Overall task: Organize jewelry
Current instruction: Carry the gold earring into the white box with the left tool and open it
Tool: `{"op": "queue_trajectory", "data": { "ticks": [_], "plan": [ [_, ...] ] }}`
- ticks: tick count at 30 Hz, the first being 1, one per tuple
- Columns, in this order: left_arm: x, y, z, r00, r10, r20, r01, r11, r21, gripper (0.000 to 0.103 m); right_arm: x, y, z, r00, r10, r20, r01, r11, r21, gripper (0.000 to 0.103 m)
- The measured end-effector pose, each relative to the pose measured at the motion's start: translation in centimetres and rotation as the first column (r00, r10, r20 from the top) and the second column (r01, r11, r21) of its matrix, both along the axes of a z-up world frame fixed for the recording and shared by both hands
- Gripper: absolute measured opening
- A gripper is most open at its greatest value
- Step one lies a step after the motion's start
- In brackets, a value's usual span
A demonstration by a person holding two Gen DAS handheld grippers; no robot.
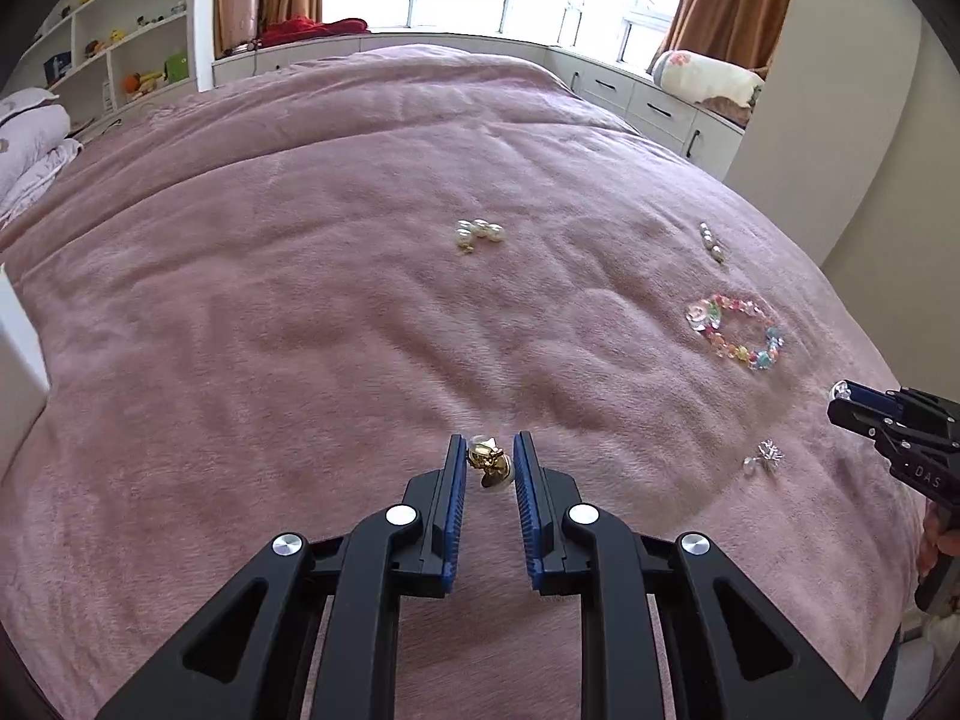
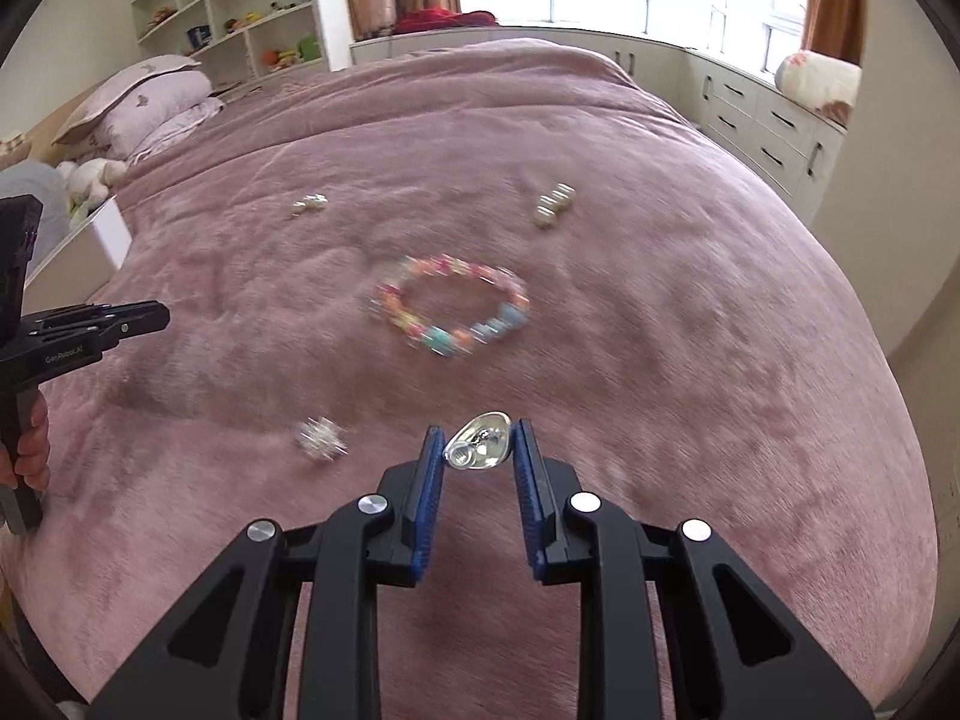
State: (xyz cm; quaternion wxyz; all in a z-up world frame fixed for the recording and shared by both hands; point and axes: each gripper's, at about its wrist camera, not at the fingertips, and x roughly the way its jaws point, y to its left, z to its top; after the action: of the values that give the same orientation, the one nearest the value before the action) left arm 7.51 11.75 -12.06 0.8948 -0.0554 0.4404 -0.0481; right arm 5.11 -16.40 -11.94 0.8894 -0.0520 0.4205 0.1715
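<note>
My left gripper (image 1: 491,457) is shut on a gold earring (image 1: 489,462) with a pearl, held just above the pink bedspread (image 1: 300,312). My right gripper (image 2: 478,443) is shut on a silver clear-stone earring (image 2: 480,441); it also shows at the right edge of the left wrist view as the right gripper (image 1: 840,397). A colourful bead bracelet (image 2: 450,306) (image 1: 735,324) lies flat ahead. A silver crystal earring (image 2: 322,438) (image 1: 763,456) rests on the blanket left of my right gripper. Two pearl clusters lie farther off: one pearl cluster (image 1: 478,233) (image 2: 309,203), another pearl cluster (image 1: 711,242) (image 2: 555,203).
A white box (image 2: 84,246) (image 1: 18,360) stands at the left side of the bed. Pillows (image 2: 144,105) and a soft toy lie at the head. Shelves, window-seat drawers (image 2: 774,138) and curtains ring the room. A hand (image 2: 30,444) holds the left gripper's handle.
</note>
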Motion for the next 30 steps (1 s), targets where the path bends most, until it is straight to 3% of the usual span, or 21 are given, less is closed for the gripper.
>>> {"op": "queue_trajectory", "data": {
  "ticks": [8, 14, 23, 30],
  "plan": [
    [-2.8, 6.3, 1.5, 0.993, 0.116, 0.028, -0.117, 0.993, 0.029, 0.021, 1.1, 8.9, 3.7, 0.986, 0.149, 0.078, -0.148, 0.989, -0.019, 0.024],
    [-5.5, 12.5, 3.3, 0.972, 0.228, 0.049, -0.231, 0.972, 0.049, 0.021, 1.9, 16.3, 7.1, 0.953, 0.268, 0.140, -0.269, 0.963, -0.018, 0.024],
    [-8.7, 21.7, 6.7, 0.922, 0.375, 0.092, -0.383, 0.919, 0.093, 0.021, 2.7, 27.6, 11.6, 0.895, 0.401, 0.195, -0.413, 0.910, 0.028, 0.024],
    [-11.0, 28.8, 8.7, 0.870, 0.480, 0.114, -0.491, 0.864, 0.108, 0.021, 2.3, 36.7, 12.6, 0.845, 0.497, 0.198, -0.515, 0.855, 0.052, 0.024]
  ]
}}
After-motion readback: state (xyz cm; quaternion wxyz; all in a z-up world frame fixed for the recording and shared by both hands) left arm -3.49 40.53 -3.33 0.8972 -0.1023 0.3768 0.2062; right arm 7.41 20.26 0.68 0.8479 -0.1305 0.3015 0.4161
